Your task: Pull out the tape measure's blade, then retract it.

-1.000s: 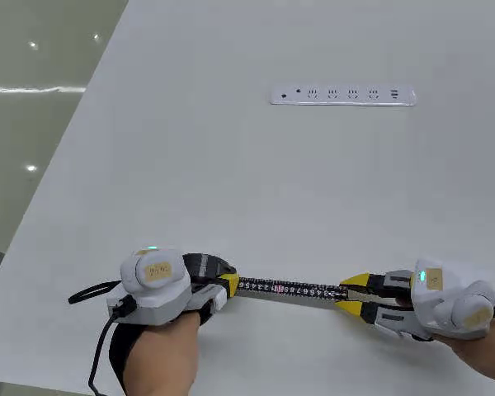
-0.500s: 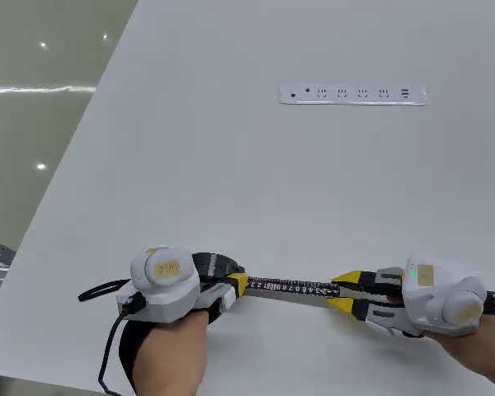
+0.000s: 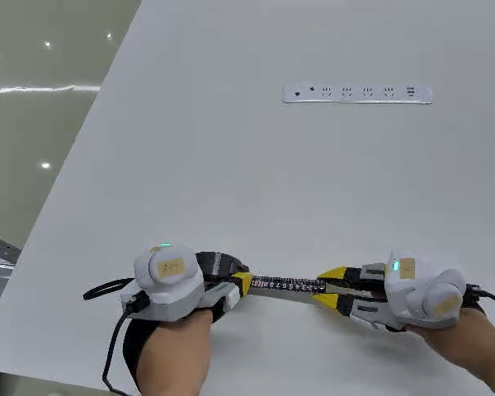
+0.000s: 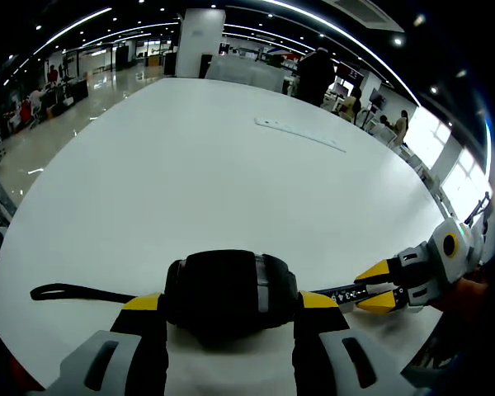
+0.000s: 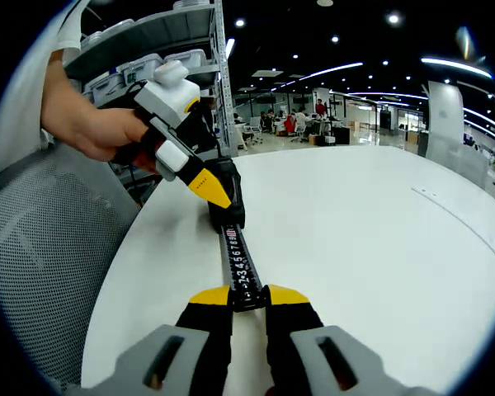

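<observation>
Left gripper (image 4: 231, 302) jaws clamp the tape measure case (image 4: 229, 279), at the table's (image 3: 313, 181) 6 o'clock edge. At its 3 o'clock, right gripper (image 5: 247, 297) jaws pinch the blade (image 5: 235, 252) (short length out). Move it in line with the case mouth to avoid kinks.

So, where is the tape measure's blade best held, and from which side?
Hold the blade at its free end, coming end-on from the side away from the case, as the right gripper does. It is a thin strip running straight out of the case, so this grip pulls along its length, probably without bending it.
</observation>
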`<act>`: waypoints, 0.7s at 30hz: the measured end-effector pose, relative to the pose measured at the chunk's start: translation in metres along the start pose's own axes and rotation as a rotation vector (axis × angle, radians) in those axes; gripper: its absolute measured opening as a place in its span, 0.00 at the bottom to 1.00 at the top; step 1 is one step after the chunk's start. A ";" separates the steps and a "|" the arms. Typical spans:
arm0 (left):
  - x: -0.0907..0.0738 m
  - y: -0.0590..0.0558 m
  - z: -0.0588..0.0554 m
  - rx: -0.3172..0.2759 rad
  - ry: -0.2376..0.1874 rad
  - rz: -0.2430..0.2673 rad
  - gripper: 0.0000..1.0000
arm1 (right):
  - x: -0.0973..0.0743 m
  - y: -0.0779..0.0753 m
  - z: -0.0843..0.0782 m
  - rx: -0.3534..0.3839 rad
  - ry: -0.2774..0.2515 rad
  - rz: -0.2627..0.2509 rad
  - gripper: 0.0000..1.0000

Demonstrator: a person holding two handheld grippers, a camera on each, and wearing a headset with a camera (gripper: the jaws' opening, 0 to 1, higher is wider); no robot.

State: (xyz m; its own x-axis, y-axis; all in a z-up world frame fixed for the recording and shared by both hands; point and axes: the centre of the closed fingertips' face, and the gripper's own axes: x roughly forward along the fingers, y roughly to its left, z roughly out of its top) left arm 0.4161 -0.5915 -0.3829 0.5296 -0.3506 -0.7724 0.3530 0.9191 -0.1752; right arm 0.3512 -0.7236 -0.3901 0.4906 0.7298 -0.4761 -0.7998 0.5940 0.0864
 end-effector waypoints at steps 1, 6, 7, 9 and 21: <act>0.000 0.000 0.000 -0.001 -0.001 0.000 0.58 | 0.001 0.000 0.000 0.005 0.001 0.004 0.13; 0.000 0.000 0.000 -0.002 -0.002 -0.002 0.58 | 0.004 0.001 0.003 0.000 -0.005 0.002 0.13; 0.000 0.000 0.000 -0.002 -0.002 -0.001 0.58 | 0.005 0.001 0.003 0.004 -0.007 0.003 0.13; 0.000 0.000 0.000 -0.003 0.000 -0.002 0.58 | 0.006 0.002 0.004 0.003 -0.010 0.005 0.13; 0.000 0.000 0.000 -0.010 -0.002 -0.006 0.58 | 0.020 0.003 0.011 0.011 -0.013 0.022 0.12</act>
State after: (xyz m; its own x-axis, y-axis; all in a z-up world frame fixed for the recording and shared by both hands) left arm 0.4157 -0.5911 -0.3830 0.5291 -0.3561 -0.7702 0.3485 0.9188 -0.1854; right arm 0.3623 -0.7035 -0.3894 0.4773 0.7473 -0.4622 -0.8069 0.5810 0.1061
